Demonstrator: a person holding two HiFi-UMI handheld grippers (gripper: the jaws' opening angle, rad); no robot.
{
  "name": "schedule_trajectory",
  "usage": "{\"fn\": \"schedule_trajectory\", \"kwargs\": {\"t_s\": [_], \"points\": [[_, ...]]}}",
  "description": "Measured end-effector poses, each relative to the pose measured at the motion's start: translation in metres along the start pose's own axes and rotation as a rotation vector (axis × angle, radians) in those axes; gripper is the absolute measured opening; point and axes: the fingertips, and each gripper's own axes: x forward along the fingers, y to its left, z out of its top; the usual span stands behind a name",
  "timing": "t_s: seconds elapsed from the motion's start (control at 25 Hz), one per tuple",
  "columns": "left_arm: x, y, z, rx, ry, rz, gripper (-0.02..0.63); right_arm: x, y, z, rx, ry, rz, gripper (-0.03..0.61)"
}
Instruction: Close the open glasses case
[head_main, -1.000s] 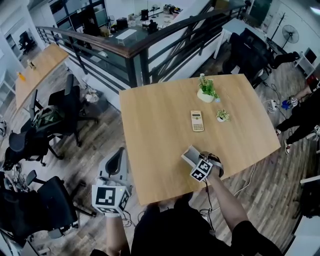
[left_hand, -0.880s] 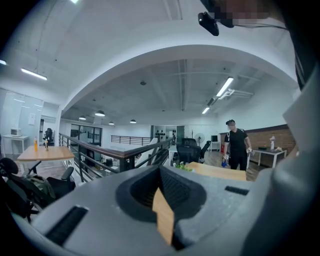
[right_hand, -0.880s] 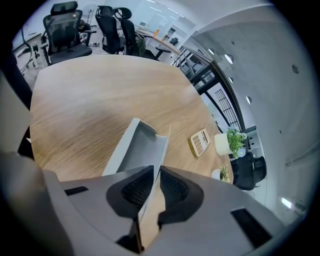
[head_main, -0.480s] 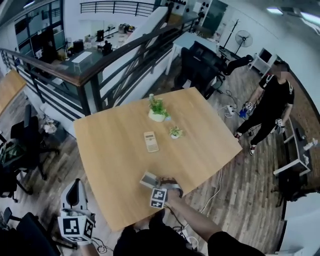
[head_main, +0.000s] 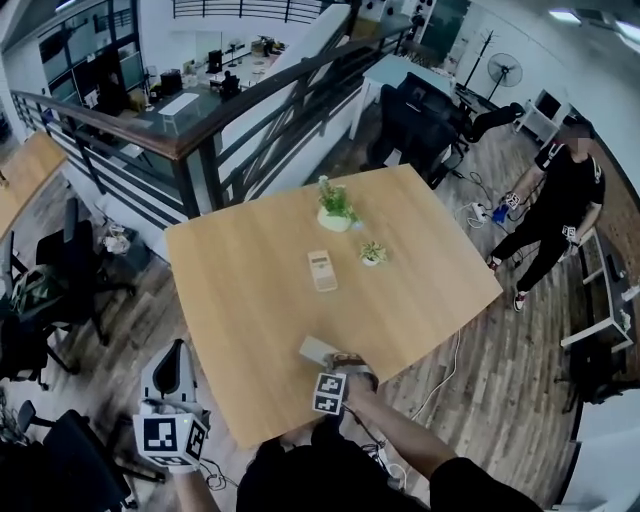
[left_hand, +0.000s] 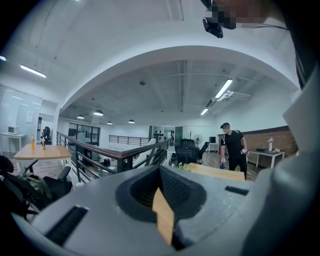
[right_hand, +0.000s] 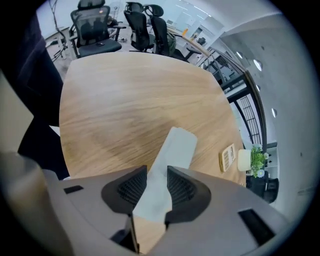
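Head view and the two gripper views, closing of a glasses case. The light-grey oblong glasses case (head_main: 318, 350) lies on the pale wooden counter (head_main: 250, 280) near its near edge, well apart from the beige pocket calculator (head_main: 321, 271) and the two small potted green plants (head_main: 335, 205) further back. The right gripper (head_main: 340, 368) points steeply down at the case. In the right gripper view its jaws are opening, with the case (right_hand: 172, 150) lying lengthwise in the gap between them and the pads not visibly pressing on it. There the case reads as one flat slab, and whether the lid is fully seated cannot be told from any view. The left gripper (head_main: 177, 352) is held off the counter's left side, near level, jaws drawn together on nothing (left_hand: 161, 172). Judged step: finishing or checking the closure. To do it well, the right gripper (right_hand: 157, 172) should stay centred over the long axis of the case so that any downward push falls on the lid's free edge rather than the hinge side. The push should go straight down, since a slanted one could skid the smooth case towards the near edge. The left gripper could brace the far end if the case slides. The grip should be let go only once the seam looks flush
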Motion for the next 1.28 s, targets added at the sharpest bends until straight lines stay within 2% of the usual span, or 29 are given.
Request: {"fn": "schedule_trajectory", "kwargs": {"t_s": [0.16,0.24,0.32,0.56,0.64,0.72,0.84,1.04,1.16,1.28], "points": [[0.001,0.003,0.001,-0.002,-0.001,0.001,-0.002,0.004,-0.001,0.002,0.092,-0.024,0.073,0.122],[0.0,0.006,0.001,-0.01,0.004,0.01,-0.002,0.004,-0.001,0.004,0.179,-0.049,0.155,0.043],[0.0,0.007,0.0,-0.012,0.006,0.013,-0.002,0.005,-0.001,0.005,0.233,-0.046,0.219,0.017],[0.008,0.001,-0.001,-0.011,0.007,-0.012,-0.002,0.012,-0.001,0.008,0.186,0.11,0.272,0.017],[0.009,-0.002,0.0,-0.009,0.006,-0.024,-0.002,0.012,-0.001,0.008,0.213,0.123,0.306,0.017],[0.01,-0.004,0.002,-0.005,0.0,-0.034,-0.002,0.01,-0.003,0.007,0.258,0.09,0.302,0.017],[0.01,-0.003,0.005,-0.001,-0.009,-0.042,-0.002,0.004,-0.006,0.007,0.355,-0.024,0.232,0.017],[0.014,-0.004,0.001,-0.002,-0.003,-0.062,-0.002,-0.034,-0.016,0.015,0.621,-0.261,0.198,0.015],[0.019,-0.005,0.0,-0.002,-0.004,-0.077,-0.002,-0.075,-0.046,0.024,0.811,-0.5,0.127,0.015],[0.026,-0.009,0.002,0.005,-0.008,-0.1,-0.002,-0.128,-0.09,0.02,0.961,-0.745,-0.028,0.015]]}}
